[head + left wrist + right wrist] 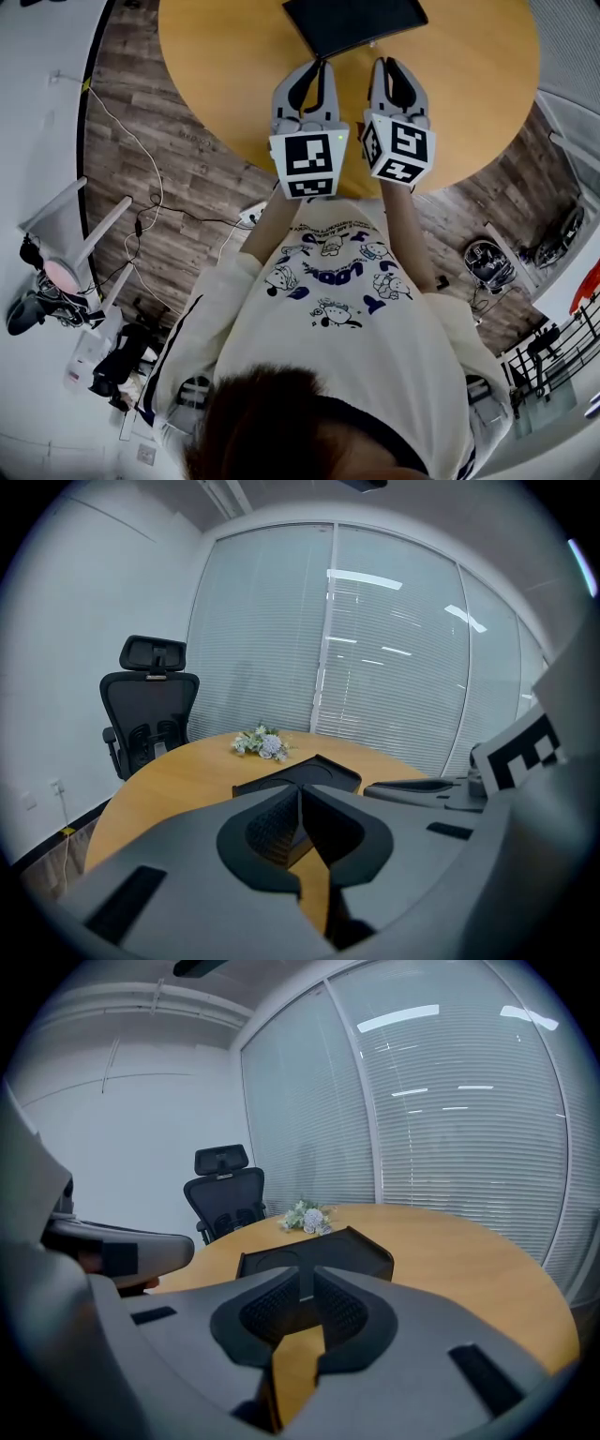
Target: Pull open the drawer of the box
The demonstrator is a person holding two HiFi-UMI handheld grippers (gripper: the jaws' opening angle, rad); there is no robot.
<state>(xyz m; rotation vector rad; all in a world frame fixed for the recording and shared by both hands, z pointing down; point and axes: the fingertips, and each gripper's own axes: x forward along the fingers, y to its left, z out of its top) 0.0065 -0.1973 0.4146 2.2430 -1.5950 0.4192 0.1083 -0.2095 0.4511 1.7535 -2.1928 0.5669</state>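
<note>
The flat black box (356, 23) sits closed on the far part of the round wooden table (234, 75), its near side turned toward me. No view shows a drawer front or pull, since my own jaws cover that face in both gripper views.

My left gripper (322, 64) and right gripper (384, 64) hover side by side over the near part of the table, just short of the box and touching nothing. The left is pinched tip to tip and empty. The right is narrowed to a thin slit with nothing in it.

As I judge it, the step is the approach. I should open one set of jaws, drop low enough to find the pull, then draw straight back toward me. The other gripper should brace the box so it does not slide.
</note>
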